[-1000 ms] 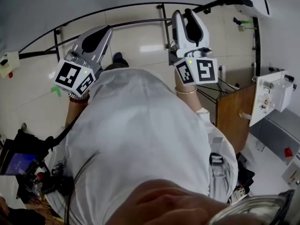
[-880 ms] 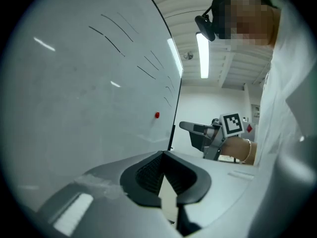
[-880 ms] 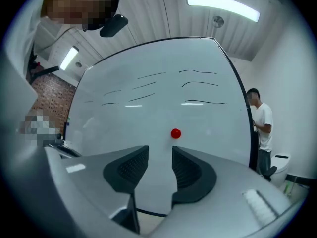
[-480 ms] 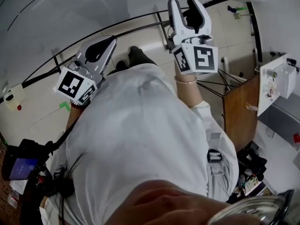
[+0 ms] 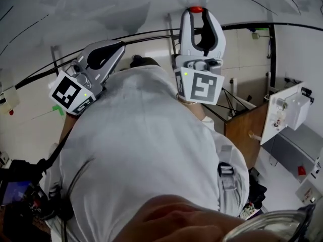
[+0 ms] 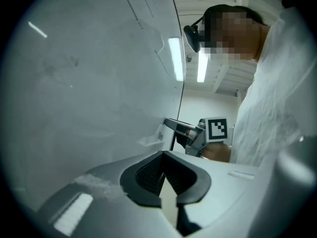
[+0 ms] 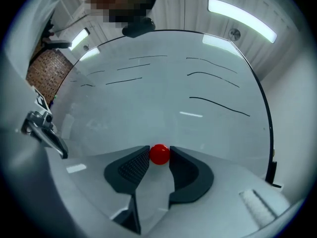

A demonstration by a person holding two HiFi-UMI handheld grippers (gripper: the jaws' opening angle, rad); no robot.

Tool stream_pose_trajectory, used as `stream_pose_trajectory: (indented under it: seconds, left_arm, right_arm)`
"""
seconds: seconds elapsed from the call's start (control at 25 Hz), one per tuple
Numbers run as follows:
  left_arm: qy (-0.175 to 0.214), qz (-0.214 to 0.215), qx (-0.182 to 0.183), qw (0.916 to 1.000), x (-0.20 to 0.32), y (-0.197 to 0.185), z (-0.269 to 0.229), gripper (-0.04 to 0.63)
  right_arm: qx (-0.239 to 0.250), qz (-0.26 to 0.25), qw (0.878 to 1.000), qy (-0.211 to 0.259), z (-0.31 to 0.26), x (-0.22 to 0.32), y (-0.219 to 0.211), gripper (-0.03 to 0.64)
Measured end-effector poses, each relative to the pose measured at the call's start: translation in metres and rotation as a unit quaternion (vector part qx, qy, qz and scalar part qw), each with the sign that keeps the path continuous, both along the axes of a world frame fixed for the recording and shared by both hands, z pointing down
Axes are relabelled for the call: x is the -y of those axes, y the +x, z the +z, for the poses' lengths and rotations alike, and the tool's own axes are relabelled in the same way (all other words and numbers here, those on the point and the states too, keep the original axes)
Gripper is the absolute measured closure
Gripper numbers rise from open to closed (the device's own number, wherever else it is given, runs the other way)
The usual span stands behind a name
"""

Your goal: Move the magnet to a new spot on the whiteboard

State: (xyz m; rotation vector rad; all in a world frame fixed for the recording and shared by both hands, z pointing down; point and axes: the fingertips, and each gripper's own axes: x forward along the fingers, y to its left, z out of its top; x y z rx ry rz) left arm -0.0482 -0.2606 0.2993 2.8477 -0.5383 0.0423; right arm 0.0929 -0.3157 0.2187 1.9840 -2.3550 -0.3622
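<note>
A small red magnet (image 7: 159, 154) sticks to the whiteboard (image 7: 198, 83). In the head view the magnet (image 5: 196, 9) shows at the tips of my right gripper (image 5: 197, 15), which is raised against the whiteboard (image 5: 101, 9). In the right gripper view my right gripper (image 7: 159, 151) has the magnet between its jaws; they are closing and both pads touch it. My left gripper (image 5: 120, 44) is lower and to the left, shut with nothing in it. In the left gripper view the left gripper (image 6: 164, 156) lies close along the whiteboard (image 6: 74, 83).
Black pen lines (image 7: 218, 105) cross the board above the magnet. The board's black frame edge (image 7: 270, 148) runs down the right. Below right stand a brown wooden panel (image 5: 242, 130) and a white box (image 5: 290, 107). The person's white garment (image 5: 146, 150) fills the lower head view.
My right gripper has risen to the whiteboard, spread its jaws and brought them in round the red magnet. The left gripper has stayed shut and shifted only slightly.
</note>
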Motion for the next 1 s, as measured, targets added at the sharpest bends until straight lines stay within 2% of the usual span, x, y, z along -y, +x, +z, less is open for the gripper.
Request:
stream_pose_trajectory:
  seconds: [0.08, 0.36, 0.56, 0.76, 0.88, 1.0]
  left_arm:
    - [-0.010, -0.007, -0.001, 0.9999, 0.003, -0.001, 0.003, 0.595]
    - [-0.004, -0.001, -0.001, 1.0000, 0.002, 0.003, 0.002, 0.595]
    - [-0.008, -0.007, -0.002, 0.9999, -0.002, -0.004, 0.005, 0.595]
    - [-0.012, -0.009, -0.006, 0.9999, -0.016, -0.018, 0.014, 0.595]
    - [-0.011, -0.014, -0.004, 0.9998, -0.030, -0.040, 0.025, 0.595]
    - [-0.021, -0.047, -0.014, 0.9986, -0.033, -0.082, 0.037, 0.595]
  right_arm:
    - [-0.006, -0.003, 1.000, 0.007, -0.001, -0.002, -0.003, 0.488]
    - [-0.001, -0.018, 1.000, 0.001, 0.001, -0.003, -0.006, 0.489]
    - [0.025, -0.026, 0.999, 0.004, -0.005, -0.012, -0.017, 0.491]
    - [-0.006, -0.021, 1.000, 0.012, -0.003, -0.034, -0.021, 0.489]
    - [-0.013, -0.007, 1.000, 0.005, 0.002, -0.063, -0.028, 0.489]
    - [-0.020, 0.006, 1.000, 0.002, 0.005, -0.097, -0.036, 0.489]
